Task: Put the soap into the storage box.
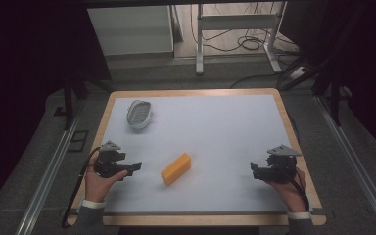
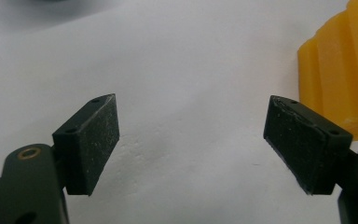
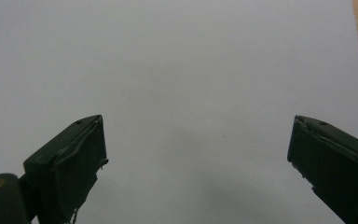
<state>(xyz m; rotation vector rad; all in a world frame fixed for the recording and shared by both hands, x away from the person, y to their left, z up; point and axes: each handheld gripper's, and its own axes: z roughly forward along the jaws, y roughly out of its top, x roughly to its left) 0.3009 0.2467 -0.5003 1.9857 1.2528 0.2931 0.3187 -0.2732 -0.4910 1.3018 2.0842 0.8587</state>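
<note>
A yellow-orange block [image 1: 176, 168] lies on the white table mat [image 1: 215, 132], slightly left of centre near the front. My left gripper [image 1: 136, 167] is held low just left of the block, open, nothing between its jaws. In the left gripper view the gripper [image 2: 191, 140] stands open over bare mat, with the ridged yellow block [image 2: 340, 70] just beyond its right jaw. My right gripper [image 1: 253, 170] is at the front right, open and holding nothing. In the right gripper view its jaws [image 3: 198, 158] spread wide over bare mat.
A small grey oval dish [image 1: 139, 114] with a slotted bottom sits at the back left of the mat. The wooden table edge [image 1: 293, 137] frames the mat. Beyond the table are a metal desk frame [image 1: 235, 29] and cables on the floor.
</note>
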